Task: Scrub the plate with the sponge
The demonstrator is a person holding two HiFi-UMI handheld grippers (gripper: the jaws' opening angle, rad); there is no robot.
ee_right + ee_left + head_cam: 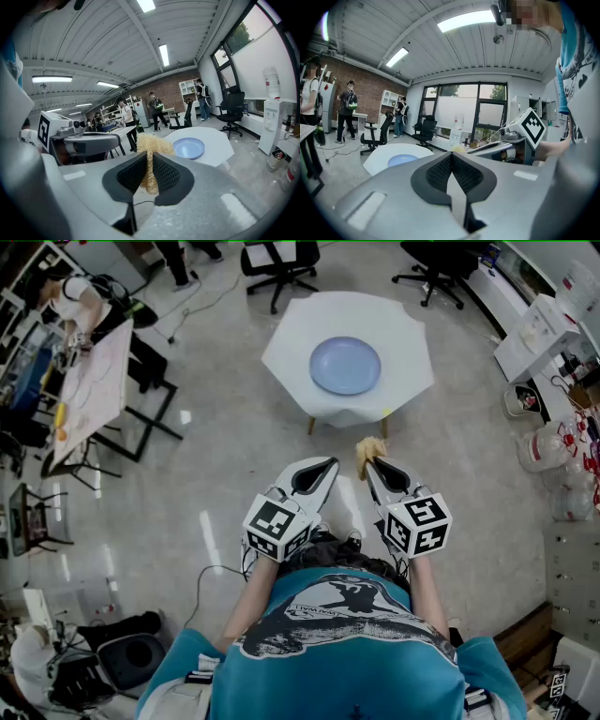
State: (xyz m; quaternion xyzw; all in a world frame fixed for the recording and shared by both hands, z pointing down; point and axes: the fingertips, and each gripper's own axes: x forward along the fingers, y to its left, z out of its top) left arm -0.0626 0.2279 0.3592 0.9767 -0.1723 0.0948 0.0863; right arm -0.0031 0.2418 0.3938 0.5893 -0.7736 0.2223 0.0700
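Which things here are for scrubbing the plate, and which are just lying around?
For the job: pale blue round plate; tan fibrous sponge, pinched in the right gripper; white table under the plate.
Just lying about: black office chair; long pale desk.

Both forearms (251, 601) out fwd, side by side. The left hand-held gripper (323, 465) tilts slightly down, jaws fully together, nothing btwn. Just beside it the right hand-held gripper (373, 465) tilts down a bit more, jaws pinching the sponge (368, 450).
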